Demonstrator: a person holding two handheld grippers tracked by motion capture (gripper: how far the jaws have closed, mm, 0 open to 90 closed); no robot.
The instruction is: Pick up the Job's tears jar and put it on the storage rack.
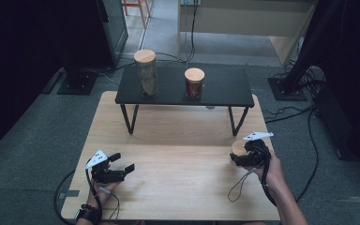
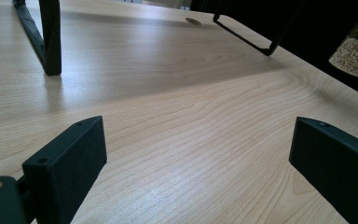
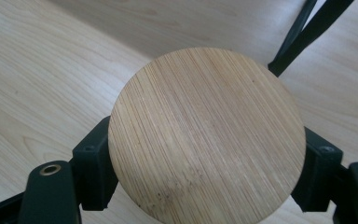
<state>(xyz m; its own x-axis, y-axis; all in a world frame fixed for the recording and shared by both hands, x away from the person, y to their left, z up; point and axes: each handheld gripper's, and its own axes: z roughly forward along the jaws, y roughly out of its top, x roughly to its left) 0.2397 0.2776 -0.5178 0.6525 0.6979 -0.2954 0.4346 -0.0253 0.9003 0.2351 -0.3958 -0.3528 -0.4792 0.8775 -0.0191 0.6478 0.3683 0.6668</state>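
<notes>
A pale wooden desk [image 1: 178,154] carries a black shelf [image 1: 225,91] at its far edge. The right gripper [image 1: 243,157] has its jaws clamped around a bamboo-lidded jar [image 3: 207,135], upright, near the desk's right edge; the left gripper [image 1: 122,164] rests with wide, empty jaws, well apart.

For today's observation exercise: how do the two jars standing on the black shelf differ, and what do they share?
The left jar is taller than the right jar. The left jar's contents look pale olive-brown, while the right jar's look reddish-brown. The left jar stands near the black shelf's left end, the right jar nearer its middle. Both stand upright and have round wooden lids.
</notes>
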